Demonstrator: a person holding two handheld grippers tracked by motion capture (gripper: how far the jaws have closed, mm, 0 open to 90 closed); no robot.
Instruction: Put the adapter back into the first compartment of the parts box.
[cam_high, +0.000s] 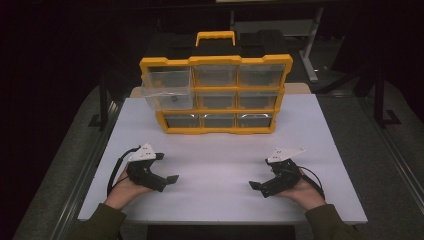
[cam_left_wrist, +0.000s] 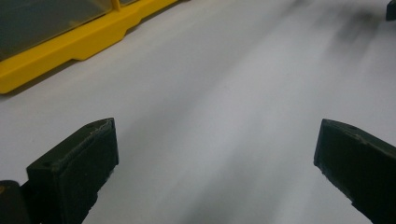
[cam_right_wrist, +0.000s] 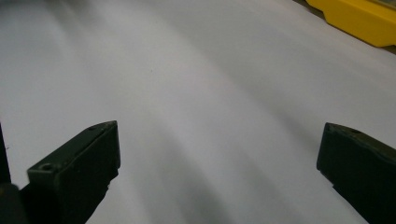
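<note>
One yellow organizer (cam_high: 216, 95) stands upright at the far middle of the white surface (cam_high: 220, 200), its carry handle on top. It holds nine clear drawers in three rows of three. One of them, the pulled-out drawer (cam_high: 167, 89) at the organizer's upper left, juts forward past the yellow frame; the other eight sit flush.

Two hand-held grippers rest well in front of the organizer, each in one of the person's hands. The left hand-held gripper (cam_high: 167, 181) lies ahead of the organizer's left end, near the surface's left edge, its jaws spread wide with nothing between them. The right hand-held gripper (cam_high: 256, 186) lies ahead of the organizer's right end, jaws likewise spread and empty.

Between the organizer's base and the two grippers stretches bare white surface, and the same open stretch runs between the grippers themselves.
</note>
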